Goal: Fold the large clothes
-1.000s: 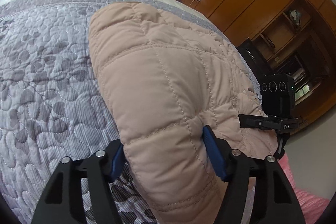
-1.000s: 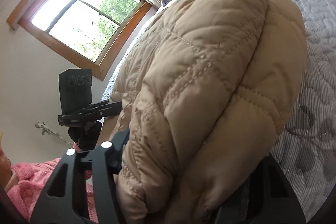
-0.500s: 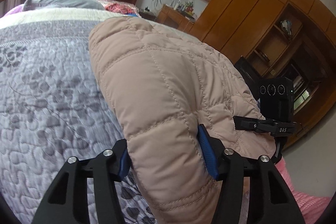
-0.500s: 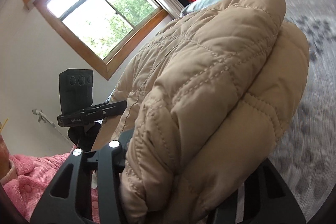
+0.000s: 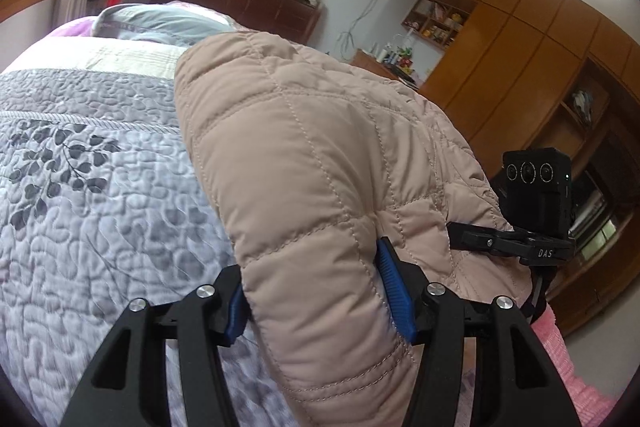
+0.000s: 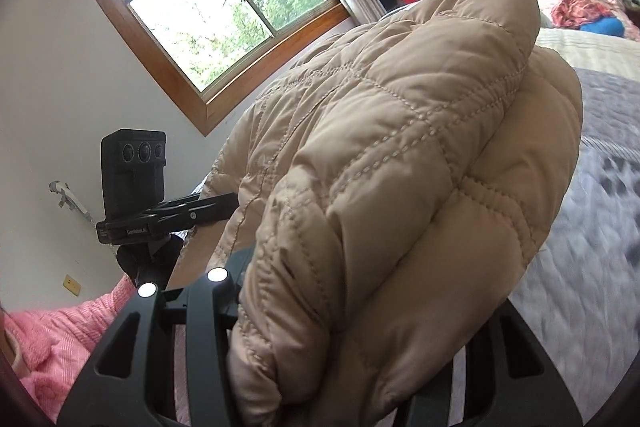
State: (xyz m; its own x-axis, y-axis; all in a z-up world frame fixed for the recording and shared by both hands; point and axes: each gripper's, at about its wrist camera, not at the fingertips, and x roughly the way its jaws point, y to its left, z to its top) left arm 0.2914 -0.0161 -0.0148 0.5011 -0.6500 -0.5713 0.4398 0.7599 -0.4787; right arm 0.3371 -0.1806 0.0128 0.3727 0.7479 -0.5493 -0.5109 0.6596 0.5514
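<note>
Left wrist view: the left gripper (image 5: pixel 320 291) was clamped on a thick fold of the beige quilted jacket (image 5: pixel 304 155), its blue pads (image 5: pixel 394 291) pressing into the fabric. The jacket filled the centre of the frame, above the grey quilted bedspread (image 5: pixel 92 195) at left.

Right wrist view: the right gripper (image 6: pixel 352 327) grasped the jacket (image 6: pixel 400 155), which bulged over the fingers at centre. A window (image 6: pixel 216 7) occupied the upper left.

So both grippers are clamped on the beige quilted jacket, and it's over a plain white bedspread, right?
Not quite. Both the left gripper and right gripper clamp the beige quilted jacket, but the bedspread is grey with a leaf pattern, as the left wrist view shows.
</note>
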